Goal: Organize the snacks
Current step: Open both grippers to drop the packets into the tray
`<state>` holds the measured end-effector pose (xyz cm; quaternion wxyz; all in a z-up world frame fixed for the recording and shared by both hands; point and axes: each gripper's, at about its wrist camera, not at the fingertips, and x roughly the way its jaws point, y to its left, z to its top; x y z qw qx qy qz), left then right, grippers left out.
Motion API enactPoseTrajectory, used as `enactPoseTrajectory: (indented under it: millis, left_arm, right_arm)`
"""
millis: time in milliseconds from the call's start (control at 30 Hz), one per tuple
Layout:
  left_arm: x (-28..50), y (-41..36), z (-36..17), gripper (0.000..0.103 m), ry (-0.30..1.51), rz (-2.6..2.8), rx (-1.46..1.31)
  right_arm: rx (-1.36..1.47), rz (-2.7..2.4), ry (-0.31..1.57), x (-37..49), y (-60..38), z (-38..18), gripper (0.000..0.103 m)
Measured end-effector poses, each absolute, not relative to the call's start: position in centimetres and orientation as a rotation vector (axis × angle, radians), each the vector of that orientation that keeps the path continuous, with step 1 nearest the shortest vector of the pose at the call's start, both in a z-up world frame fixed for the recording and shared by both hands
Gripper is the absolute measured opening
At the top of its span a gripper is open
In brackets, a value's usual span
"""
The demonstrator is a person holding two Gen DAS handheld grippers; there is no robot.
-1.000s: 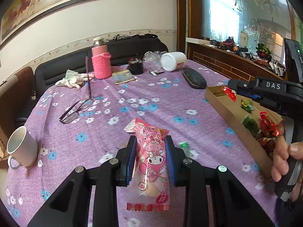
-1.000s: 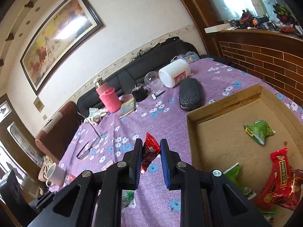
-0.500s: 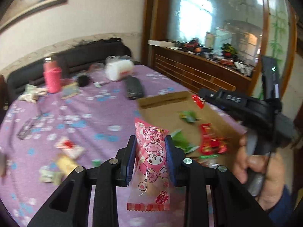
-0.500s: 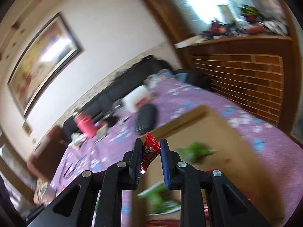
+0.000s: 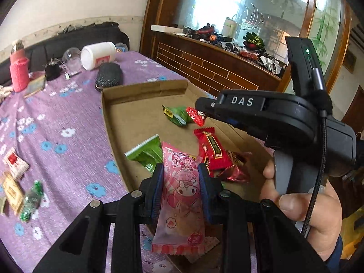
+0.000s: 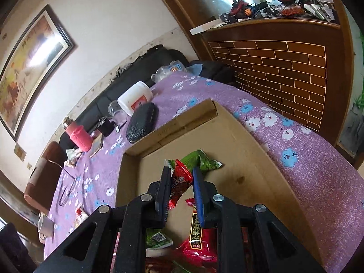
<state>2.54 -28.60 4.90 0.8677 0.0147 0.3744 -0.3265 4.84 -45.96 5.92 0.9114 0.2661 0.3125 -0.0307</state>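
Cardboard tray [image 5: 127, 95] lies on the purple flowered tablecloth [image 5: 63, 118], and both grippers hang over it. The left gripper [image 5: 180, 177] pinches a pink packet [image 5: 180, 191] printed with a cartoon rabbit, its blue pads pressed against the packet's two long edges; the packet stands upright between them, its lower crimped end hanging down past the fingers above the tray's near corner. The right gripper [image 6: 182, 182] holds a small red candy wrapper [image 6: 179, 178]: the wrapper touches the left pad, while a narrow gap shows beside the right pad, so the jaws look slightly parted and I cannot tell whether the grip is firm. Seen from the left wrist, the same wrapper pokes out of the gripper tip, held above the tray floor just beside a green snack bag [image 5: 176, 115] lying toward the far wall. Nearer in the tray lie a green-and-white packet [image 5: 145, 152], a red bar wrapper [image 5: 212, 147] with dark lettering, and a dark red foil piece beside it. Outside the tray on the cloth, at the left, several small snacks [image 5: 16, 182] lie loose. Farther back stand a black case [image 5: 108, 74], a white jar [image 5: 99, 55] on its side and a pink bottle [image 5: 19, 72].
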Motion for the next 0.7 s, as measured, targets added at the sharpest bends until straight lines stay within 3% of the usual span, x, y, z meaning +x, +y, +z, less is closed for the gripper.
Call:
enactPoseTrajectory:
  millis: [700]
  left_arm:
    - [2.7,-28.8,4.3,0.028,0.788,-0.680,0.042]
  right_arm:
    - [0.496,-0.036,0.748,6.0,-44.4,4.6,0.020]
